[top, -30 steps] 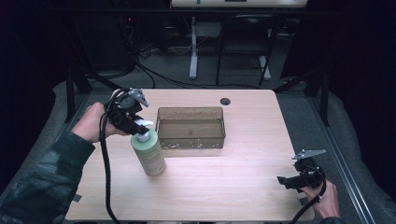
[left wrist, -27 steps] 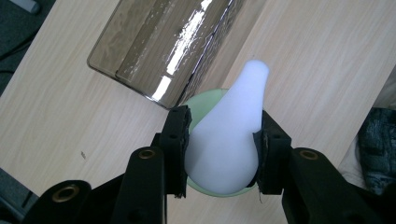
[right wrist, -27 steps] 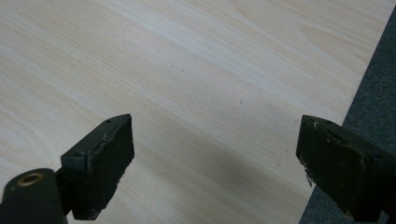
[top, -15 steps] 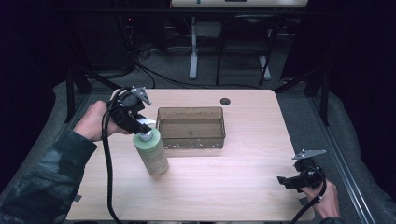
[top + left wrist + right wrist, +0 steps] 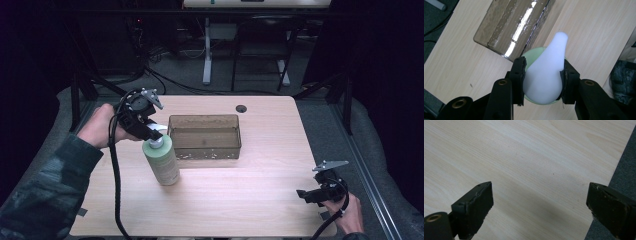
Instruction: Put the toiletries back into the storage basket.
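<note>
A pale green bottle (image 5: 163, 161) with a white pump top (image 5: 545, 75) stands tilted on the wooden table (image 5: 250, 185), just left of a clear brown plastic bin (image 5: 204, 136). My left gripper (image 5: 152, 131) is shut on the pump top, its pads pressing both sides of the white head (image 5: 156, 130). In the left gripper view the green bottle shoulder (image 5: 530, 53) shows under the pump, with the bin (image 5: 511, 25) beyond. My right gripper (image 5: 306, 194) rests at the table's near right corner, jaws wide open over bare wood (image 5: 536, 165), nothing between them.
A small dark grommet hole (image 5: 241, 108) sits near the table's far edge. Cables and stand legs (image 5: 206, 55) lie on the floor behind the table. Grey floor (image 5: 624, 170) borders the table's right edge.
The left gripper has carried the bottle a little to the right and nearer the bin's front corner, tilting it slightly. The right gripper has stayed in place.
</note>
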`<state>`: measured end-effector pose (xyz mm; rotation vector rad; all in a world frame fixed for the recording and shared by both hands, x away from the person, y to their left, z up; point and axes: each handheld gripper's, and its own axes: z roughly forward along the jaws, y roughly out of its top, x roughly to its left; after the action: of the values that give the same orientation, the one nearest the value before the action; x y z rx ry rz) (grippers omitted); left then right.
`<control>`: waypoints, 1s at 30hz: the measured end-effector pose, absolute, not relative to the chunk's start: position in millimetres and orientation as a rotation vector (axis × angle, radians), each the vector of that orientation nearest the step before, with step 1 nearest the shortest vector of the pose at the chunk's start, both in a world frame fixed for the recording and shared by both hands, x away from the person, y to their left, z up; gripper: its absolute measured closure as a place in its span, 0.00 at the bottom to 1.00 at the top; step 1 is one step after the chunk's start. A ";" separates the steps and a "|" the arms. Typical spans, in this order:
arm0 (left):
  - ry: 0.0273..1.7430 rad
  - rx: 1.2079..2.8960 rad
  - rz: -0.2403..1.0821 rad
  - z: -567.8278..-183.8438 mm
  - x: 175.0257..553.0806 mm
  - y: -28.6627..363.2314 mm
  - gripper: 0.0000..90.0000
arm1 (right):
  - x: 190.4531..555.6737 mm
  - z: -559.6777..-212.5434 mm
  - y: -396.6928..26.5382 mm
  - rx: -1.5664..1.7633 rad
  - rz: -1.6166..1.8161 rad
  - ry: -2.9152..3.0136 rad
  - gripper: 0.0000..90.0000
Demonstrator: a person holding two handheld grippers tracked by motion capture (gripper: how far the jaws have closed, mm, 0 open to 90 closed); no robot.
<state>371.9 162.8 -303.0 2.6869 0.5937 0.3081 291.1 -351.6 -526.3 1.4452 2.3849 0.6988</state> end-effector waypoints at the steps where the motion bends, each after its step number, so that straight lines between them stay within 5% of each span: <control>1: 0.592 2.691 0.310 -301.8 371.7 162.7 0.70 | 291.0 -526.3 -351.7 1.446 0.697 2.383 0.07; 30: 0.585 2.728 0.322 -277.5 378.2 159.5 0.70 | 292.6 -529.5 -351.1 1.451 0.682 2.414 0.05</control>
<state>378.2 159.5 -277.5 2.7281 0.5848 0.3218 292.6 -351.1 -529.5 1.4506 2.4135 0.6818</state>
